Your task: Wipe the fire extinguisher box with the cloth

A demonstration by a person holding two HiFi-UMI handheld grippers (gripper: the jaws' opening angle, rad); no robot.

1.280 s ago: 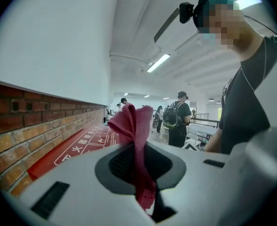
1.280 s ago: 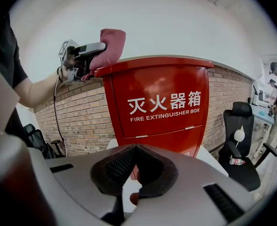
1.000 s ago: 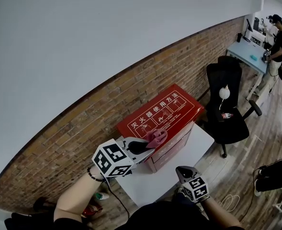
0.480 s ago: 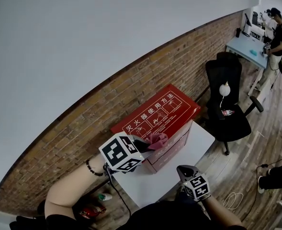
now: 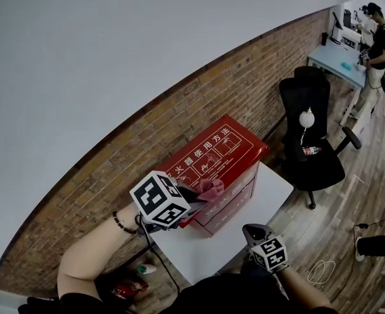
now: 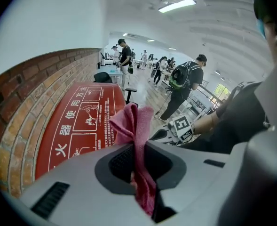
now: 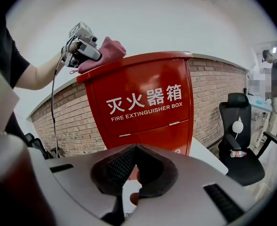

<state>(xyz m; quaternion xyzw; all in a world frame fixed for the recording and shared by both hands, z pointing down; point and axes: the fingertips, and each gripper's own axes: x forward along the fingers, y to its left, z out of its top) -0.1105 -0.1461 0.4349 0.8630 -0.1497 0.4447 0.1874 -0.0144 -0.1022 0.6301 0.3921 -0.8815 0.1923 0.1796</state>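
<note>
Cloth (image 5: 212,188) is pinched by the left gripper (image 5: 203,192) and pressed on the box (image 5: 208,150) top, for wiping. The right gripper (image 5: 252,230) is held closed, empty, aside.

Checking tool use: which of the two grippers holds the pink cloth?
The left gripper, jaws shut on the cloth atop the red fire extinguisher box; the right gripper, shut and empty, sits lower in front of it.

The top of the wall is plain white wall (image 5: 114,57), and the low part is red brick (image 5: 100,182). At 3 o'clock the floor (image 5: 368,188) is brown wood. A black chair (image 5: 308,136) on wheels stands at 2 o'clock by the bricks. A white table (image 5: 257,201) sits at 5 o'clock. Far off at 1 o'clock is a blue desk (image 5: 339,63) with a person (image 5: 378,44) beside it. A long lamp (image 6: 176,5) shines on the ceiling.
</note>
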